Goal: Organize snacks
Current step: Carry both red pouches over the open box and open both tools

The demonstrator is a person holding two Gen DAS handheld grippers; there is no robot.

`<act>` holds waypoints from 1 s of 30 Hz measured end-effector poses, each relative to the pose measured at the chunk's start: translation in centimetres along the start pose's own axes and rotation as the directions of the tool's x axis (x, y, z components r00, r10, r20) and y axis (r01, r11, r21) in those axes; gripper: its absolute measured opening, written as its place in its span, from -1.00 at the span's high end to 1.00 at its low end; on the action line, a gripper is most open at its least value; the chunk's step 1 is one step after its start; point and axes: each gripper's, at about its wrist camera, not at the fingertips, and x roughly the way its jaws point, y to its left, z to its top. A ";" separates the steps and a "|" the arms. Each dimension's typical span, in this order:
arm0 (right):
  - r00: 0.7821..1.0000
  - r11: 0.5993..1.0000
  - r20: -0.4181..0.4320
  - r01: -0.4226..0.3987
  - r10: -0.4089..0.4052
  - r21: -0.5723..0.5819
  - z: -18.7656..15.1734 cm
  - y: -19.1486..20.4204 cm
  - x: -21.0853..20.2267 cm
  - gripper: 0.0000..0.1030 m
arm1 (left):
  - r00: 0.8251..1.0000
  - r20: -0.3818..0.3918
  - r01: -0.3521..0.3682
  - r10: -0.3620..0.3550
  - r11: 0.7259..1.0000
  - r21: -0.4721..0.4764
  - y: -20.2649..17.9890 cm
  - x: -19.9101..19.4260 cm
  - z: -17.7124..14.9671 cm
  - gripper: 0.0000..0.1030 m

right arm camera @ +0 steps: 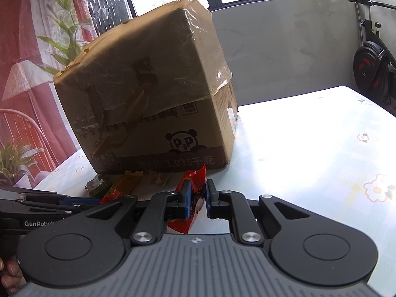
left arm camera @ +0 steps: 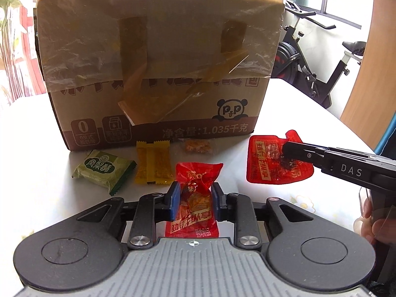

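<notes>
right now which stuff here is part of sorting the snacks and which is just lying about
Part of the job:
- red snack packet pinched in the left gripper
- second red packet held by the right gripper
- green pastry packet
- yellow packets
- small clear packet
- taped cardboard box

Just lying about:
- exercise bike
- potted plant

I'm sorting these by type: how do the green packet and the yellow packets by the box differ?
The green packet is one squarish pack with a round white logo and a dark serrated edge; the yellow packets are two narrow sticks with clear windows showing crumbly filling. The green packet lies farther left and nearer the camera, the yellow ones closer to the cardboard box. Both rest flat on the table, not held.
</notes>
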 end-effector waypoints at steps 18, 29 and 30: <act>0.998 0.998 0.038 0.048 -0.047 -0.041 0.2 0.8 -1.0 0.76 | 0.998 0.061 0.013 -0.011 0.999 -0.043 1.3 -2.7 0.1 0.81; 0.988 0.999 0.154 -0.005 0.010 -0.031 3.9 2.6 -4.0 0.75 | 0.978 0.208 0.024 -0.015 0.999 -0.039 2.4 -6.9 2.7 0.81; 0.985 0.999 0.170 -0.011 0.018 -0.038 4.5 2.9 -4.3 0.75 | 0.972 0.235 0.022 -0.014 0.999 -0.030 2.6 -7.6 3.3 0.81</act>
